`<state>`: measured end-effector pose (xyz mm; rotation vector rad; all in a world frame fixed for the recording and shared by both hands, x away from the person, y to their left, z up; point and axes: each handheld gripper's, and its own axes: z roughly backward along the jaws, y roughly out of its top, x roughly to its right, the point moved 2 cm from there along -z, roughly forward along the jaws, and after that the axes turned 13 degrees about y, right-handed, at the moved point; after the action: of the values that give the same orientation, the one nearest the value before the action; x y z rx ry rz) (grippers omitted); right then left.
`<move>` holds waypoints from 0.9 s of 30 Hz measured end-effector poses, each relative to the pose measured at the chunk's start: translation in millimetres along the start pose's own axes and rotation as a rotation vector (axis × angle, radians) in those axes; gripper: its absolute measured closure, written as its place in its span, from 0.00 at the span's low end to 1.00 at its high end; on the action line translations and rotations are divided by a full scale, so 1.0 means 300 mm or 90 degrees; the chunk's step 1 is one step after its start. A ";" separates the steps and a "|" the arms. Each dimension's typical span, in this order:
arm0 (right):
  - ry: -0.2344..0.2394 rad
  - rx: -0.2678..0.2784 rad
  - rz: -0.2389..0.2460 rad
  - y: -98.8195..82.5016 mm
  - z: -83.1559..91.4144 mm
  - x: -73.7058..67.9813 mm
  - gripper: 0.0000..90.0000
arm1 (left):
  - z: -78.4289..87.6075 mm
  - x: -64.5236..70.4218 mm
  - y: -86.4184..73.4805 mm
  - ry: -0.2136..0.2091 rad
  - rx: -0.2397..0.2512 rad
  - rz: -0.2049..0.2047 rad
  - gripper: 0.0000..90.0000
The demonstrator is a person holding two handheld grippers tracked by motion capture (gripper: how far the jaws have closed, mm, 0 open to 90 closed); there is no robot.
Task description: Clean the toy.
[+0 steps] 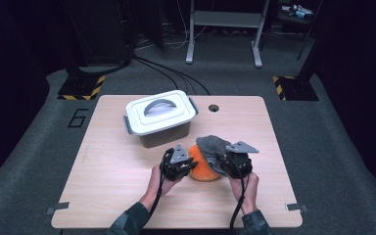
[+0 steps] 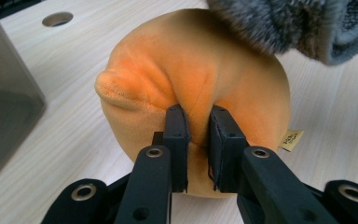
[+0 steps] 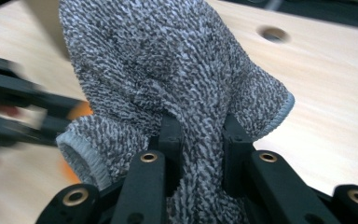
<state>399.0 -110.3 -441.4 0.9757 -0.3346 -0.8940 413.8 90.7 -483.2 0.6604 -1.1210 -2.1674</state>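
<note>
Pale wood makes up the surface (image 1: 127,166), set on grey carpet in a dark room, with a "6" marked on the floor at the far left. My left tool (image 2: 198,140) is clenched on a fold of the orange plush toy (image 2: 191,74); the plush bulges between the two black pads and spreads out beyond them. My right tool (image 3: 200,140) is clenched on the grey knitted cloth (image 3: 168,70), a bunch of which is pinched between its pads while the rest rises above them.

From the high view, the orange plush toy (image 1: 204,169) rests on the surface at mid-right, between my two hands, just right of my left tool (image 1: 188,165). The grey knitted cloth (image 1: 211,145) sits on top of it, draped over its far side and touching it. The toy is a rounded lump with no clear long axis; a puckered ridge on it points to the left in the left gripper view. A small yellow tag (image 2: 291,139) sticks out at its lower right; its print is too small to read.

A lidded white box (image 1: 160,116) stands farther off, left of the toy.
</note>
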 end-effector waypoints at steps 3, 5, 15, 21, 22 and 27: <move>-0.001 -0.035 0.048 0.037 -0.052 -0.064 0.82 | -0.001 -0.004 0.000 0.006 -0.006 -0.013 0.90; -0.004 -0.052 0.048 0.031 -0.086 -0.060 0.83 | -0.005 -0.012 -0.009 0.003 -0.007 0.003 0.91; -0.050 -0.065 0.014 -0.044 -0.097 0.049 0.84 | -0.008 -0.017 -0.019 -0.007 -0.001 0.012 0.91; -0.061 -0.068 -0.020 -0.090 -0.089 0.104 0.84 | -0.012 -0.017 -0.017 -0.017 0.007 0.021 0.90; -0.065 -0.066 -0.025 -0.090 -0.091 0.104 0.84 | -0.010 -0.017 -0.017 -0.016 0.006 0.021 0.88; -0.068 -0.068 -0.027 -0.091 -0.092 0.104 0.84 | 0.014 -0.018 -0.017 -0.014 0.009 0.033 0.56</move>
<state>421.4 -125.8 -483.3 0.8410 -0.3535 -0.9952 413.3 99.1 -484.4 0.6077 -1.1530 -2.1299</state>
